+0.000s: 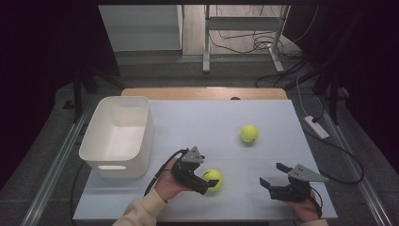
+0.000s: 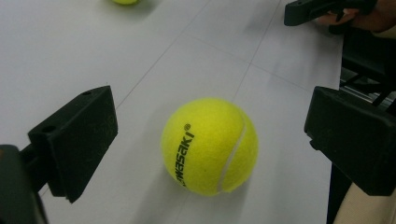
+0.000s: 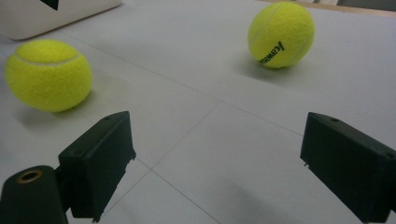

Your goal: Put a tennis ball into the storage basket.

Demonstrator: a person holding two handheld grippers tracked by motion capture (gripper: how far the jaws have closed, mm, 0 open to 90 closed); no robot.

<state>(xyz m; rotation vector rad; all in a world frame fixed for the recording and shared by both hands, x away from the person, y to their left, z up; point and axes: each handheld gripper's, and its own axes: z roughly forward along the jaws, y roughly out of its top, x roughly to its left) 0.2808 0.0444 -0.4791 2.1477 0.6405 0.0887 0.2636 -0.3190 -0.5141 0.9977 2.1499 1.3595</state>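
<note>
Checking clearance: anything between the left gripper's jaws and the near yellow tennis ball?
Nothing: left gripper view shows bare white table either side of the near yellow tennis ball inside the open left gripper.

Fuzzy yellow-green tennis ball [image 2: 209, 146] with white seam and black lettering, between the black left gripper [image 1: 207, 181] jaws; matching second yellow-green ball [image 1: 249, 133] beyond the black right gripper [image 1: 274, 174]; white plastic bin [image 1: 117, 136]; pale grey tabletop [image 1: 197, 122].

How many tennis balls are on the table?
2. The near ball lies between the left gripper's open jaws, untouched; the far ball lies alone further back, toward the right. The white bin's visible interior holds none.
</note>
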